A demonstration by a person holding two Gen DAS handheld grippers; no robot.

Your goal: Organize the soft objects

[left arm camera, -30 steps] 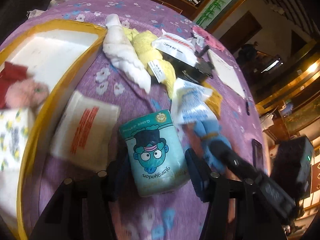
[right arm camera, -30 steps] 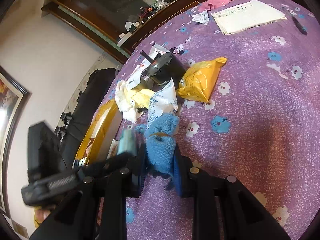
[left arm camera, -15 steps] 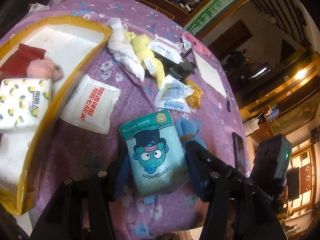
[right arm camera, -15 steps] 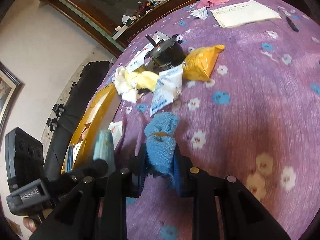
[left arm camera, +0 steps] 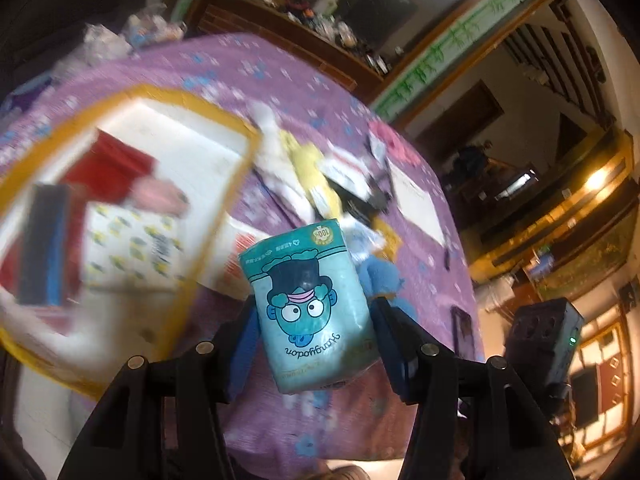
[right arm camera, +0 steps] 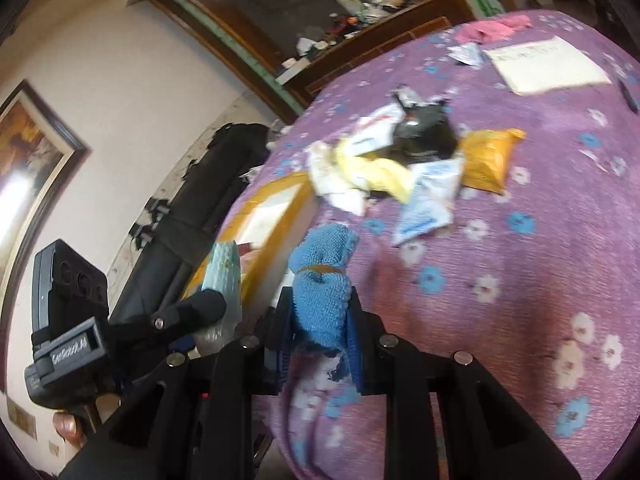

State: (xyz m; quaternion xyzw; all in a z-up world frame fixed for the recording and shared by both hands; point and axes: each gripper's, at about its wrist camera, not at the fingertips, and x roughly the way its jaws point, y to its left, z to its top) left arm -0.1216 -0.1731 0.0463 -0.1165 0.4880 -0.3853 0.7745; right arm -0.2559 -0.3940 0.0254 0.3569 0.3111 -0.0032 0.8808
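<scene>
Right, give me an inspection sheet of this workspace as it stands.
Surface: purple floral tablecloth, partly blurred.
Job's things: teal tissue pack in the left gripper; blue towel in the right gripper; both off the cloth. Yellow-rimmed tray holds a patterned tissue pack, something red and something pink.
Clutter: white and yellow cloths, white packets, orange pouch, black object, paper sheet, pink cloth.
Grippers: both shut on their loads.
Cables: nothing seen.
Surroundings: dark wooden shelf with odds and ends, framed picture.
</scene>
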